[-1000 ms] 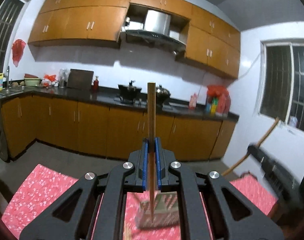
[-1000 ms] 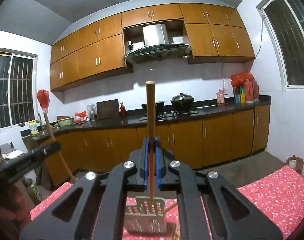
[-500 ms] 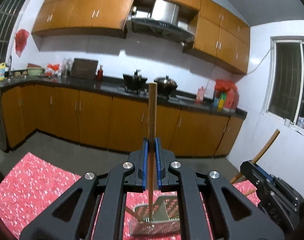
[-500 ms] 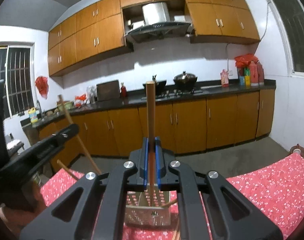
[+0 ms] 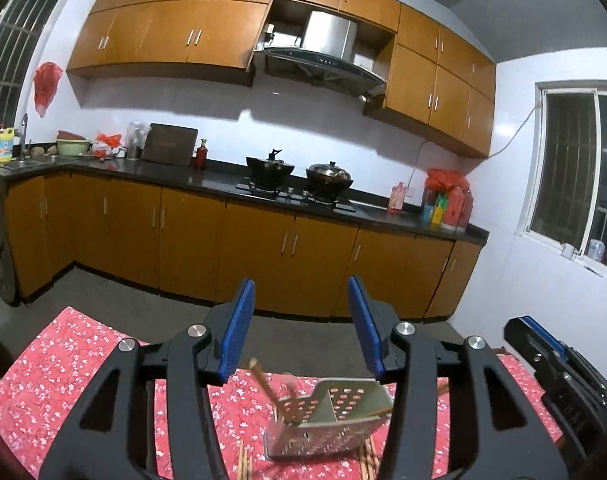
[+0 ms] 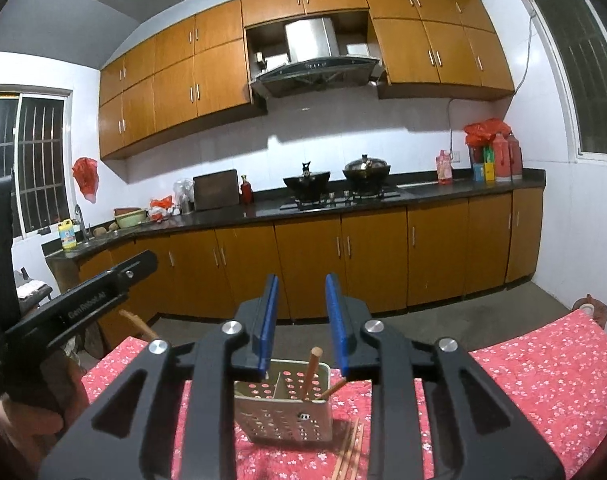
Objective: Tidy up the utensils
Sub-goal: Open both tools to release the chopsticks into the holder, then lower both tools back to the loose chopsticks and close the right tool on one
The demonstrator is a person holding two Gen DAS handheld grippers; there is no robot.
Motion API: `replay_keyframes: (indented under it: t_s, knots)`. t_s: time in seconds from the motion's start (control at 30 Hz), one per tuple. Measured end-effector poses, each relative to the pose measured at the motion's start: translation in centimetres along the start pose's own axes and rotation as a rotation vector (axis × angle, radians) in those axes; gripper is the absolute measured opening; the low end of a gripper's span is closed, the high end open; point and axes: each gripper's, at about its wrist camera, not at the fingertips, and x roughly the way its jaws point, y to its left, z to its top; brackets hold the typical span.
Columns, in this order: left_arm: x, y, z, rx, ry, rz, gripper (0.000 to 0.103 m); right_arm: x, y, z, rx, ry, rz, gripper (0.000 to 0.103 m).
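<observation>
the left gripper [image 5: 301, 326] has its blue-padded fingers [image 5: 237, 328] standing well apart and opening wider, with nothing between them and nothing touching the pads. the right gripper [image 6: 301, 326] has its fingers [image 6: 335, 322] parted too, less widely, also opening, and likewise empty.

both grippers hang above and just in front of a perforated metal utensil holder [image 6: 283, 412], which stands on the desk [image 6: 543, 380] covered in a red floral cloth. the holder has a divider down its middle, making two compartments. seen from the right wrist, a chopstick [image 6: 309, 372] stands tilted in the right-hand compartment, its top poking above the rim, and a second, thinner stick [image 6: 331, 389] leans out over the holder's right edge. from the left wrist, the holder [image 5: 327, 420] looks tilted by the lens, and a chopstick [image 5: 265, 386] leans out of it toward the left, slightly blurred.

more chopsticks lie flat on the cloth beside the holder's base: a loose bundle [image 6: 349, 452] at its right front corner in the right wrist view, and some [image 5: 245, 460] at its left in the left wrist view.
</observation>
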Motion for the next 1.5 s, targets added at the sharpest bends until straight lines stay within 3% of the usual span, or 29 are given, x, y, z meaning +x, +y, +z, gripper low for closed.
replay_keyframes:
  t_s: [0.13, 0.23, 0.3, 0.4, 0.5, 0.67, 0.77, 0.9, 1.23, 1.5]
  knots:
    - [-3.5, 1.5, -0.8, 0.003, 0.002, 0.006, 0.051, -3.0, -1.2, -1.5, -0.004, 0.006, -0.023, 0.032]
    - [-5.0, 2.6, -2.6, 0.029, 0.037, 0.048, 0.055, -4.0, -3.0, -4.5, 0.016, 0.083, -0.067, 0.032]
    - [-5.4, 3.4, -4.4, 0.047, 0.081, 0.080, 0.055, -3.5, -4.3, -7.0, 0.045, 0.173, -0.091, 0.032]
    - [-4.7, 5.2, -8.3, 0.071, 0.211, 0.121, 0.055, -1.5, -6.2, -11.7, 0.119, 0.370, -0.112, 0.032]
    - [-3.9, 6.4, -11.2, 0.069, 0.329, 0.126, 0.053, 0.1, -6.4, -16.6, 0.164, 0.540, -0.083, 0.023]
    - [-3.6, 7.4, -15.9, 0.074, 0.465, 0.109, 0.045, 1.2, -4.3, -21.2, 0.128, 0.665, -0.046, 0.023]
    - [-3.9, 7.7, -17.9, 0.070, 0.515, 0.086, 0.043, 1.9, -3.4, -22.6, 0.094, 0.701, -0.063, 0.022]
    - [-3.7, 7.3, -19.5, 0.071, 0.560, 0.048, 0.039, 2.3, -3.5, -23.4, 0.046, 0.706, -0.117, 0.008]
    - [-2.6, 6.3, -22.6, 0.083, 0.673, -0.030, 0.026, 1.8, -4.6, -22.8, 0.046, 0.683, -0.164, 0.008]
    - [-1.9, 6.4, -23.5, 0.109, 0.705, 0.006, 0.022, 1.9, -4.9, -23.1, 0.046, 0.682, -0.161, 0.008]
